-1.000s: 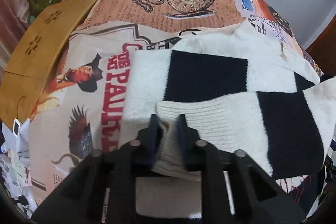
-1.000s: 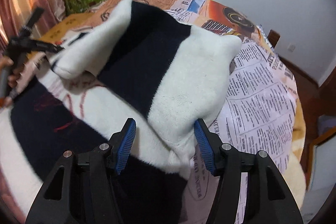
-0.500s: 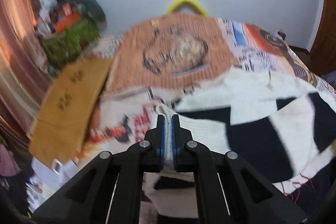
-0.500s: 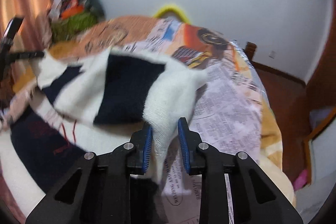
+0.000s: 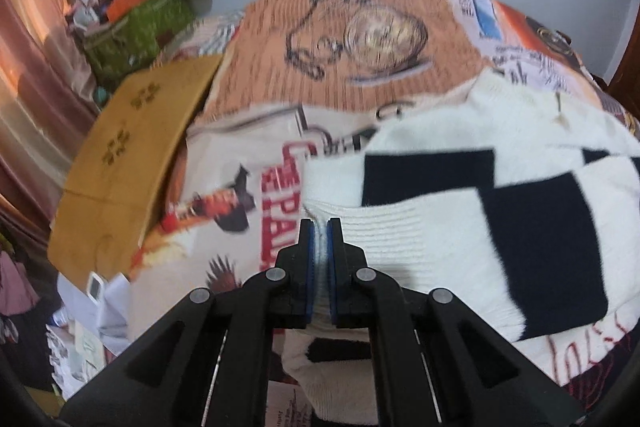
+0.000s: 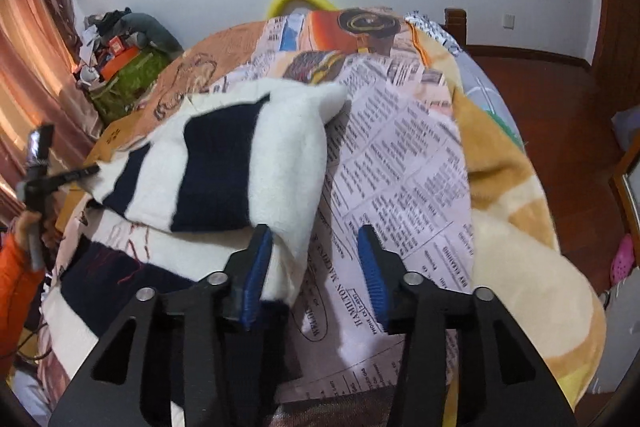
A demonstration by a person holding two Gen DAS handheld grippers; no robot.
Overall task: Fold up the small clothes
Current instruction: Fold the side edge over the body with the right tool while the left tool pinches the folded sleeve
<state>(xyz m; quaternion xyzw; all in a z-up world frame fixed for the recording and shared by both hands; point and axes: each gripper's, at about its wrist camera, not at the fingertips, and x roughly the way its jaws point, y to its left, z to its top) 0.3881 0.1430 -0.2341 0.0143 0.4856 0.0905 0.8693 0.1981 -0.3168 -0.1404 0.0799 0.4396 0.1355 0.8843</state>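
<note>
One garment was in work: a white and navy block-knit sweater (image 5: 500, 195), lying on the printed bedspread (image 5: 360, 27) across the centre and right of the left wrist view. One sleeve (image 6: 224, 167) was folded across the body, which suggests an early fold was made; the remaining folds of the body were judged to be outstanding. No finished pile was visible.

Two claws were counted. The left claw (image 5: 320, 247), at lower centre of its view, was clamped on the ribbed cuff (image 5: 384, 227), with white knit showing between its blue pads (image 5: 306, 267). The right claw (image 6: 316, 259), at lower centre of its view, stood wide and held nothing; its left pad touched the sweater edge. One brown cardboard sheet (image 5: 132, 155) lay at middle left.
</note>
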